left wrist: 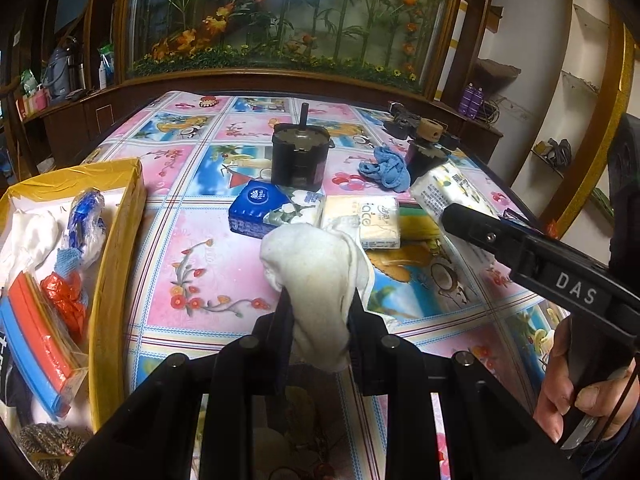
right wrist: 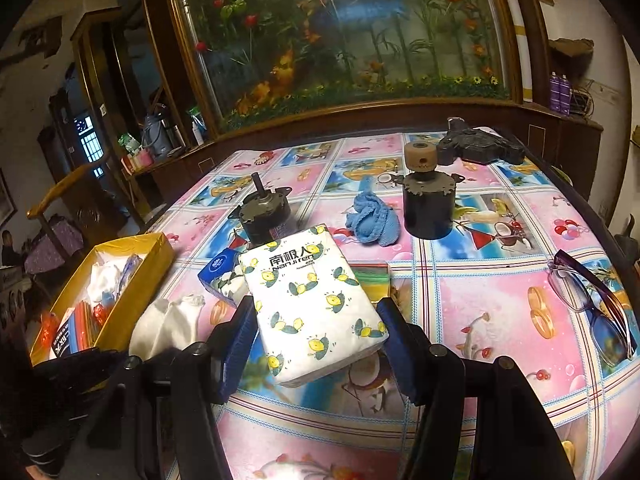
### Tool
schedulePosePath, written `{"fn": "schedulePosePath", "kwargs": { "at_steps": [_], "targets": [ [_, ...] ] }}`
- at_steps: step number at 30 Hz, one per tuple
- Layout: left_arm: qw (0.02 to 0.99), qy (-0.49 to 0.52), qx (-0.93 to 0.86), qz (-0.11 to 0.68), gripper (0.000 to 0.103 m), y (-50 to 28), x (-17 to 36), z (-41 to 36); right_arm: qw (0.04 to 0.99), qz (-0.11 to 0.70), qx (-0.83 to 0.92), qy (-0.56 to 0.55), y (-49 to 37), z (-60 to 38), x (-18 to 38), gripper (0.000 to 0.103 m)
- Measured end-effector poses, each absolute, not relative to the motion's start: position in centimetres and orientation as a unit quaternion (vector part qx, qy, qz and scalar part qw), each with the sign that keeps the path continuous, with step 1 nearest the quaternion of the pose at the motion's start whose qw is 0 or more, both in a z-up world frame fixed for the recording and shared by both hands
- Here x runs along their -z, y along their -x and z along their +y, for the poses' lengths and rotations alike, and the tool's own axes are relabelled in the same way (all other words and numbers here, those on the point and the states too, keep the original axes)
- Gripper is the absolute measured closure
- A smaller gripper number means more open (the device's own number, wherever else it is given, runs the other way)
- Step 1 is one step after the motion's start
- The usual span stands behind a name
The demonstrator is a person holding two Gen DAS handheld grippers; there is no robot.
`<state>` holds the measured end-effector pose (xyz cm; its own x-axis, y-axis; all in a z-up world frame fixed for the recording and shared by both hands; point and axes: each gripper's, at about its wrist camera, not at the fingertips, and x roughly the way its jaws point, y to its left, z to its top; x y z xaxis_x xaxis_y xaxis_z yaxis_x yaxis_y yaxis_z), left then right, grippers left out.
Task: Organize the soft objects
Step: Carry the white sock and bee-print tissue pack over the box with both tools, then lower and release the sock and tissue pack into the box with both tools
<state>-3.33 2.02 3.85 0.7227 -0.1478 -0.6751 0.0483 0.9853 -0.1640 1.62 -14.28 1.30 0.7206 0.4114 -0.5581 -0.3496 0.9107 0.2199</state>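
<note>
My left gripper (left wrist: 320,312) is shut on a white sock (left wrist: 316,264), which hangs above the flowered tablecloth. The sock also shows low on the left in the right wrist view (right wrist: 168,324). My right gripper (right wrist: 318,336) is shut on a white tissue pack with lemon print (right wrist: 316,304), its blue pads (right wrist: 240,332) pressing on both long sides. In the left wrist view that pack (left wrist: 452,188) is held off the table at the right. A yellow box (left wrist: 116,240) (right wrist: 140,280) on the left holds white cloth, plastic bags and coloured sponges.
On the table lie a blue tissue pack (left wrist: 256,208), a white tissue pack (left wrist: 372,220), a coloured sponge stack (left wrist: 416,220) and a blue cloth (right wrist: 374,220). Two dark motors (left wrist: 298,152) (right wrist: 428,204) stand behind them. Glasses (right wrist: 592,304) lie at the right.
</note>
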Motion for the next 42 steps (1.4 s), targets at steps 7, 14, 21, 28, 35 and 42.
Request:
{"fn": "schedulePosePath", "kwargs": {
  "at_steps": [7,14,21,28,35,42],
  "targets": [
    [0.931,0.063,0.047,0.358,0.080,4.1,-5.1,2.2,0.926,0.310,-0.210,-0.051,-1.5,-14.3,-1.4,0.038],
    [0.933,0.073,0.041,0.350,0.080,4.7,-6.4,3.2,0.924,0.312,-0.216,-0.049,-1.4,-14.0,-1.2,0.038],
    [0.938,0.090,0.027,0.333,0.080,6.3,-7.8,5.6,0.917,0.322,-0.231,-0.050,-1.3,-12.9,-1.0,0.038],
    [0.941,0.113,0.010,0.320,0.080,7.8,-8.8,8.8,0.904,0.333,-0.263,-0.051,-0.2,-9.9,-1.2,0.037],
    [0.941,0.151,-0.032,0.302,0.080,9.7,-9.8,14.5,0.885,0.338,-0.318,-0.018,1.6,-3.5,-2.8,0.037],
    [0.929,0.192,-0.102,0.299,0.080,11.3,-9.1,22.1,0.869,0.341,-0.359,0.021,2.9,3.6,-4.0,0.037]
  ]
}}
